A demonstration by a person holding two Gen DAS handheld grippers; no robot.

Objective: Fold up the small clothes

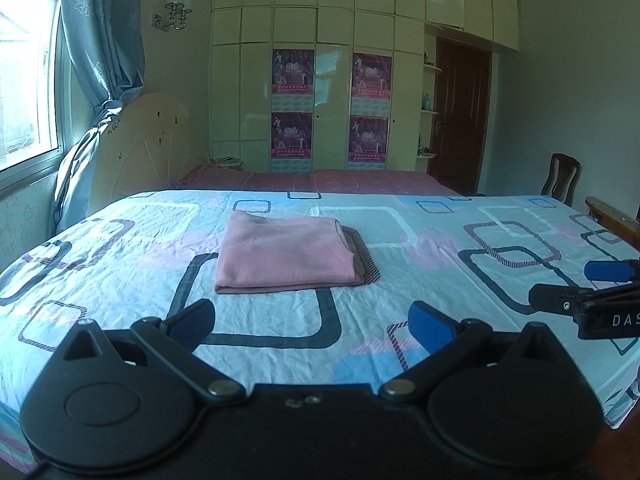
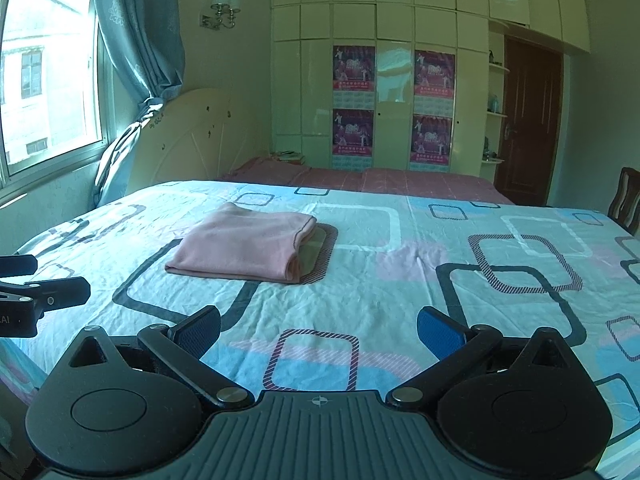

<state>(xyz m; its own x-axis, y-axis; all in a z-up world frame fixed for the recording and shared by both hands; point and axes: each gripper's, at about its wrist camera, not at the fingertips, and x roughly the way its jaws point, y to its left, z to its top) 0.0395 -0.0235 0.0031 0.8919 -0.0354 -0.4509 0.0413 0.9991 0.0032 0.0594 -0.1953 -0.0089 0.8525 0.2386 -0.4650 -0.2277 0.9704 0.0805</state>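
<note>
Left wrist view: pink garment (image 1: 286,254) lies folded on the bed (image 1: 440,248).
Both tongs, left (image 1: 312,322) and right (image 2: 318,330), gape empty; judged finished, so withdraw without brushing it.

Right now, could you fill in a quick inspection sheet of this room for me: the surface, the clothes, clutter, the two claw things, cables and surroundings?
Surface: bed sheet with a pattern of rounded squares, slightly wrinkled.
Job's things: pink garment lying folded near the middle of the bed; no other clothes seen.
Clutter: nothing seen on the sheet.
Grippers: left gripper open, holding nothing, short of the garment; right gripper open, holding nothing, likewise short of it.
Cables: nothing seen.
Surroundings: window and blue curtain on the left, cream wardrobe with posters, dark door, wooden chair, wall lamp.
</note>
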